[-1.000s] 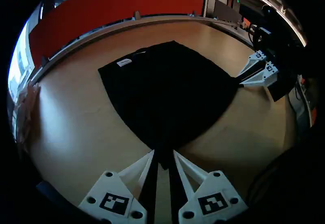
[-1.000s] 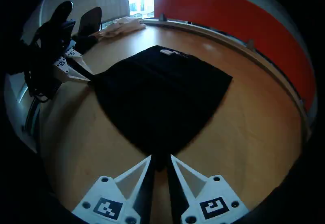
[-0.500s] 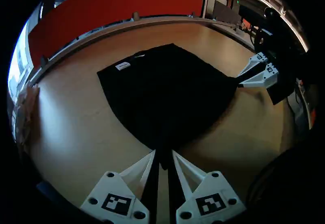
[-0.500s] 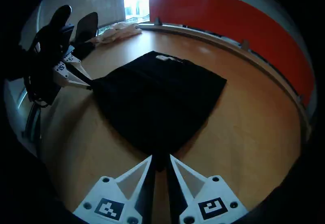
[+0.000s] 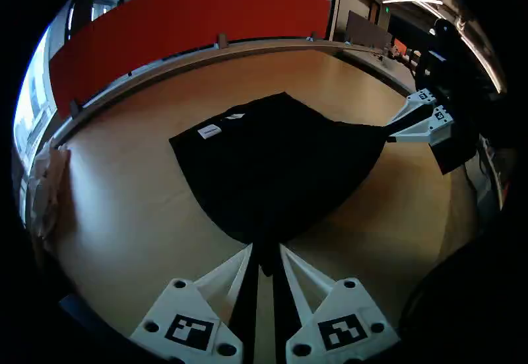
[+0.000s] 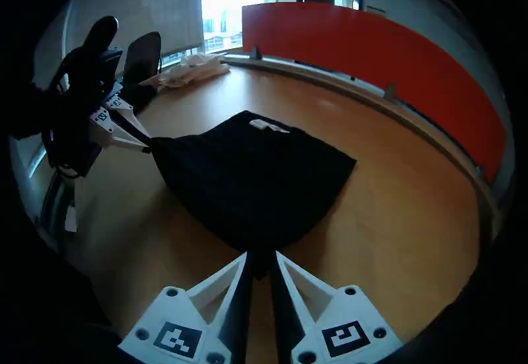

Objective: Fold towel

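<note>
A black towel (image 5: 284, 159) (image 6: 251, 172) lies spread on a wooden table, with a white label (image 5: 209, 131) (image 6: 263, 125) near its far edge. My left gripper (image 5: 264, 266) is shut on one near corner of the towel and holds it lifted. My right gripper (image 6: 262, 266) pinches the other near corner in the same way. The right gripper (image 5: 391, 136) shows at the towel's right corner in the left gripper view. At the towel's left corner in the right gripper view is the left gripper (image 6: 146, 146). The near edge hangs raised between them.
The wooden table (image 5: 132, 205) (image 6: 409, 218) has a raised rim backed by a red panel (image 5: 185, 17) (image 6: 396, 53). A pale cloth bundle (image 6: 195, 70) (image 5: 41, 189) lies at the table's far corner by the window. Dark chairs (image 6: 142, 50) stand beside it.
Both grippers have risen with the towel's near corners, and the near part of the towel has come up off the table. The far edge has drawn closer.
</note>
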### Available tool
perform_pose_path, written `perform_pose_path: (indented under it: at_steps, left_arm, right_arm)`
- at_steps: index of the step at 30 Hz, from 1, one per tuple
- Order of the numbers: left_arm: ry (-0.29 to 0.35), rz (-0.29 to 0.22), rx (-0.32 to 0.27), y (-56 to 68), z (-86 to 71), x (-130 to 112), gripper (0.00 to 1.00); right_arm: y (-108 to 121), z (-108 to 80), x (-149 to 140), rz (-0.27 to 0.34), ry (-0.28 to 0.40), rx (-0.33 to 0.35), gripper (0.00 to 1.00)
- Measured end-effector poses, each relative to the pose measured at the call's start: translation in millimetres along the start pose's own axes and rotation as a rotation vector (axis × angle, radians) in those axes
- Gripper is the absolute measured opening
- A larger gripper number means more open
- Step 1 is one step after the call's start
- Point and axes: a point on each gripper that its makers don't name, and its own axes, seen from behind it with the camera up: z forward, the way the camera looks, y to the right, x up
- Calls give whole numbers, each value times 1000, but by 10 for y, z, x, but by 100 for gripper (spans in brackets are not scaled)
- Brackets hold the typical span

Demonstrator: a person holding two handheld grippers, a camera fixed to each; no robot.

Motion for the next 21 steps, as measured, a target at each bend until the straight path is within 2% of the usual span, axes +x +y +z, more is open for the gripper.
perform_pose_path:
  at_steps: [8,21]
  left_arm:
    - [8,-16,-3,76,-142,102,13]
    - [25,-49,7,99,-415,283,13]
  right_arm:
    - [-28,-172,78,-3,-3,9,16]
    - [-106,-415,314,-33,12,14,16]
